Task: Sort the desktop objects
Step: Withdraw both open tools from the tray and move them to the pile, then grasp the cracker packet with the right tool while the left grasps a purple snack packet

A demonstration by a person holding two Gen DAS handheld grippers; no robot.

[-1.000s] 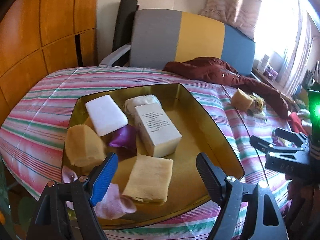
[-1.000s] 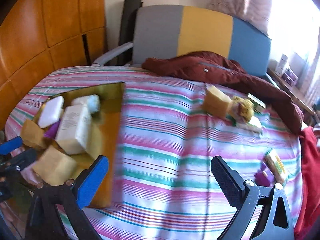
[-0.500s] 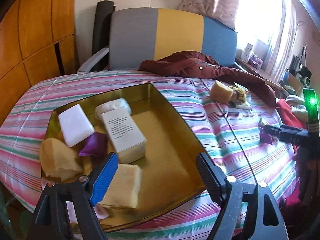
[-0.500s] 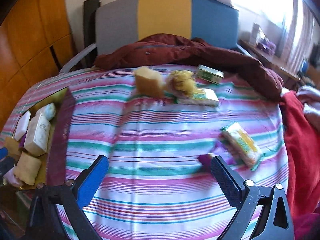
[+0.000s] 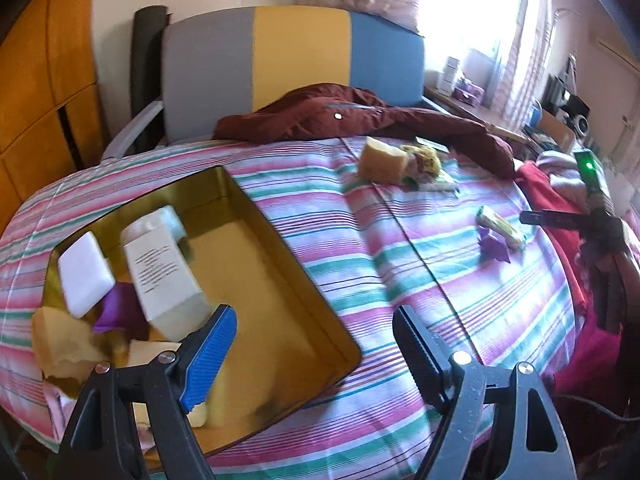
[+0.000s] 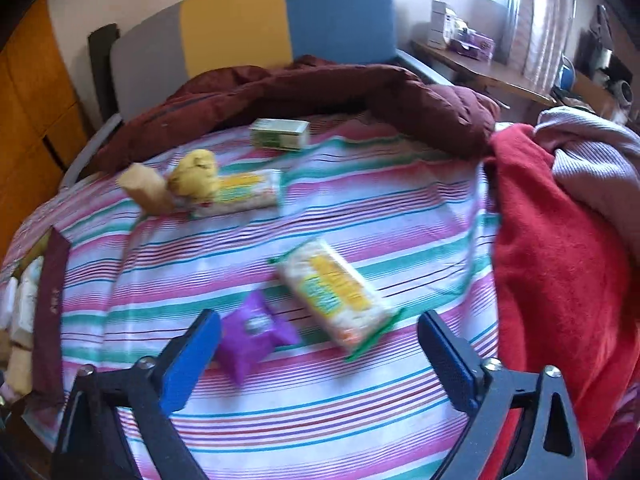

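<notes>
Over the gold tray (image 5: 280, 248), the left gripper (image 5: 314, 350) hangs with jaws wide apart and empty; since a second ago its view has swung toward the striped cloth (image 5: 400, 280).

From the right wrist view, the right gripper (image 6: 320, 356) now frames the purple packet (image 6: 254, 334) and the yellow-green snack packet (image 6: 334, 296). Its jaws have just been closing, nothing clamped. A pick-up looks imminent. The snack packet's long axis runs diagonally, upper left to lower right.
</notes>
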